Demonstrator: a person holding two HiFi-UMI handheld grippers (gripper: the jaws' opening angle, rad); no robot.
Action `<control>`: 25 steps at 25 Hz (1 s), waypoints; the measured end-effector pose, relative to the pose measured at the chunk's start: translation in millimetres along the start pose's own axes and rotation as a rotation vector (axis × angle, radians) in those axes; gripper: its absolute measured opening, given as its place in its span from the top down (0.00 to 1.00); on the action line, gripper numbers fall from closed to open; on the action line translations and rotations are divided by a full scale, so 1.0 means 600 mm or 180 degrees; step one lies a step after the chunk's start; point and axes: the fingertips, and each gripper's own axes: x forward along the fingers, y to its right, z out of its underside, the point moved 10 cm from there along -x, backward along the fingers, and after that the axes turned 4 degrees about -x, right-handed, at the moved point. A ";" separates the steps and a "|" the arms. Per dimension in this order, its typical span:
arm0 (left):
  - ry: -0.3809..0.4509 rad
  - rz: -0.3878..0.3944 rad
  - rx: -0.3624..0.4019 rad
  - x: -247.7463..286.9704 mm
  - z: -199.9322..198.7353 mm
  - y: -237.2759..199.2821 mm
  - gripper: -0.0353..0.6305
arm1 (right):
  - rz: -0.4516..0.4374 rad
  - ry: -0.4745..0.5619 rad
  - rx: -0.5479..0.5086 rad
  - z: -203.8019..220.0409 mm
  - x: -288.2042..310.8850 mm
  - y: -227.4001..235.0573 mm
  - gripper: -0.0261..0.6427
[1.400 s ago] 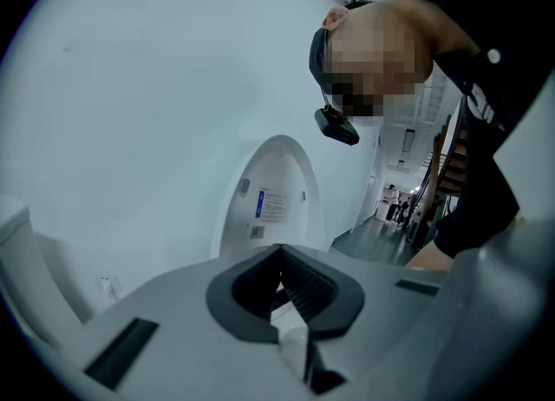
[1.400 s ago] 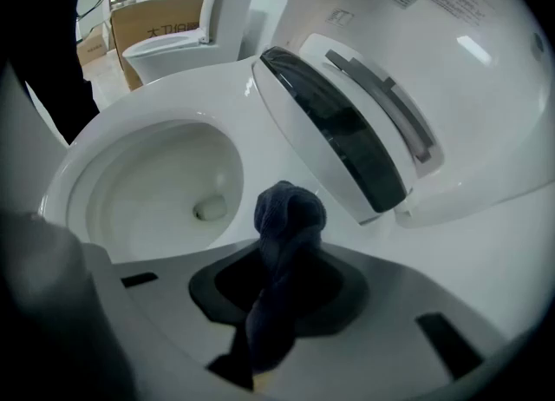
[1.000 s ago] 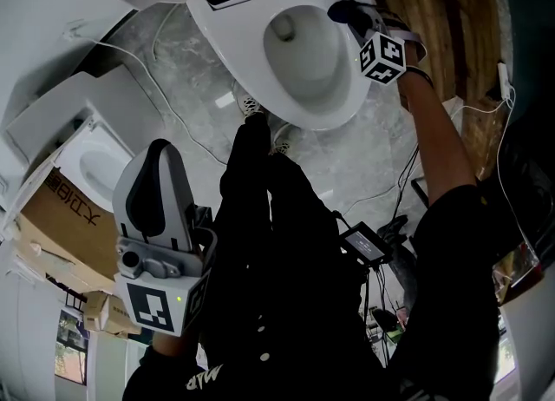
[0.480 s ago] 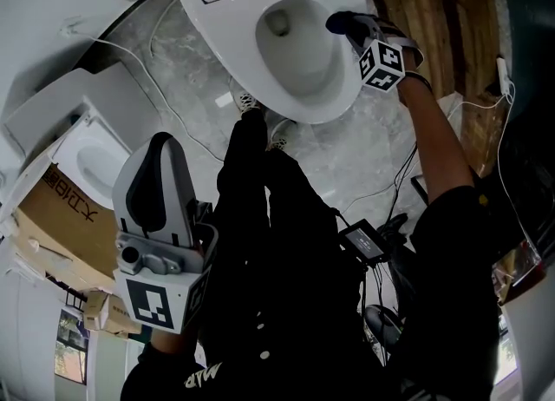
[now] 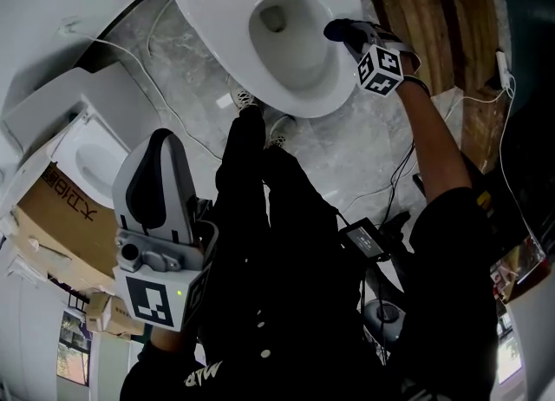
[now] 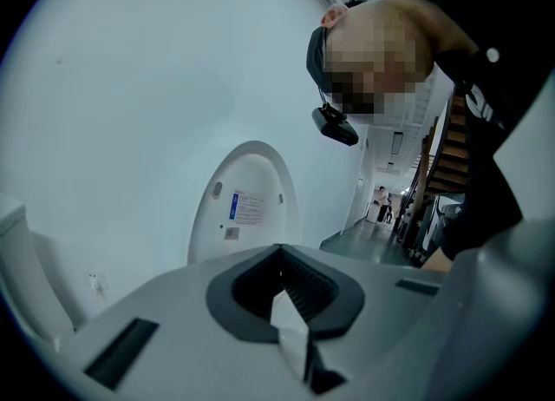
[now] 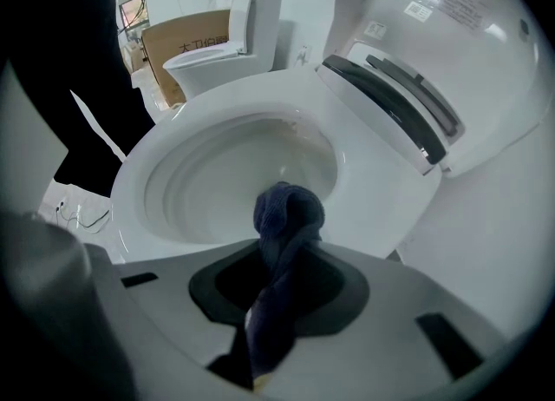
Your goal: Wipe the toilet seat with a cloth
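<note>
Cloth, dark blue and bunched, is clamped between right gripper jaws and appears to touch the toilet seat, while left gripper jaws sit closed together, empty, well apart.

Grey marble floor: toilet at 12 o'clock, white cable at 10, second toilet and cardboard box at 9.

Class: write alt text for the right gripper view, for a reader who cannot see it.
The right gripper is shut on a twisted dark blue cloth, held at the rim of a white ceramic toilet bowl; its white lid stands raised behind.
</note>
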 end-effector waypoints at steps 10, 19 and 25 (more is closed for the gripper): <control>0.0018 0.0055 0.0040 -0.020 0.010 0.032 0.94 | 0.0021 0.0006 0.0134 0.005 -0.007 -0.031 0.83; 0.0031 0.0100 0.0070 -0.034 0.021 0.049 0.94 | -0.0045 0.0029 0.0181 0.009 -0.012 -0.059 0.83; 0.0051 0.0143 0.0086 -0.040 0.023 0.063 0.94 | -0.0054 0.0055 0.0282 0.011 -0.018 -0.087 0.83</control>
